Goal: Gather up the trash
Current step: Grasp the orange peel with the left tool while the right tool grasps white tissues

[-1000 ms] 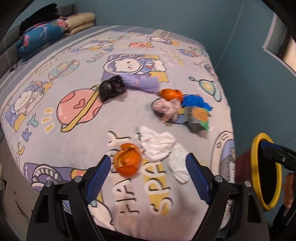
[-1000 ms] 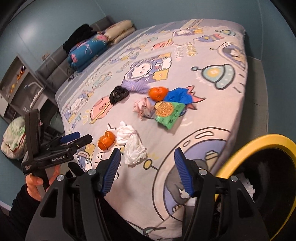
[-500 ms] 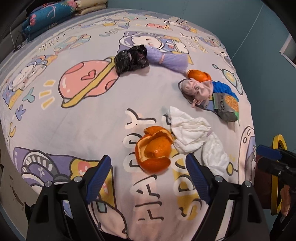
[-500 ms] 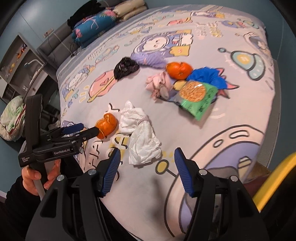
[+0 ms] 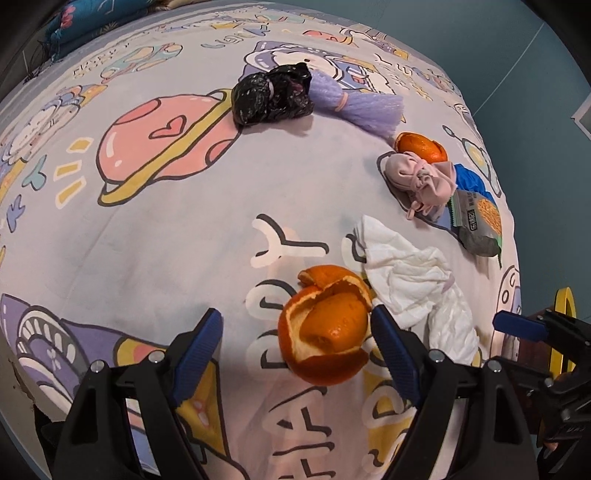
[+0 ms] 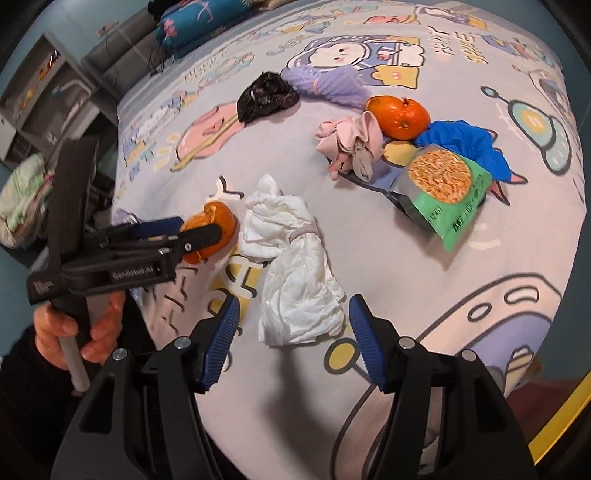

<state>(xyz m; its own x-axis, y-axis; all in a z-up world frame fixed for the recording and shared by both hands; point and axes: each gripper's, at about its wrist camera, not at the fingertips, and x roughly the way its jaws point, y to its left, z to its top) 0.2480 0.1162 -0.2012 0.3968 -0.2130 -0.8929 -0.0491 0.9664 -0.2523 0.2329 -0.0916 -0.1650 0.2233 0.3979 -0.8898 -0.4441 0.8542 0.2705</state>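
Observation:
Trash lies on a cartoon-print bedsheet (image 5: 147,236). An orange peel (image 5: 325,332) sits between the open fingers of my left gripper (image 5: 295,332), close to the right finger; the peel (image 6: 210,230) and the left gripper (image 6: 192,230) also show in the right wrist view. My right gripper (image 6: 291,321) is open around the near end of crumpled white tissue (image 6: 295,269), which also shows in the left wrist view (image 5: 417,291). Farther off lie a black bag (image 5: 273,96), purple foam net (image 5: 358,107), another orange peel (image 6: 399,116), pink cloth (image 6: 351,144), blue bag (image 6: 461,144) and a green snack packet (image 6: 447,192).
A yellow-rimmed bin (image 6: 565,424) stands off the bed's right edge, also in the left wrist view (image 5: 563,332). Pillows (image 6: 199,18) lie at the bed's head. A shelf unit (image 6: 44,85) stands to the left. The teal wall (image 5: 498,48) runs along the bed's far side.
Both grippers have moved down and closer to the bed. The left now brackets the orange peel; the right has swung from the bin to the white tissue.

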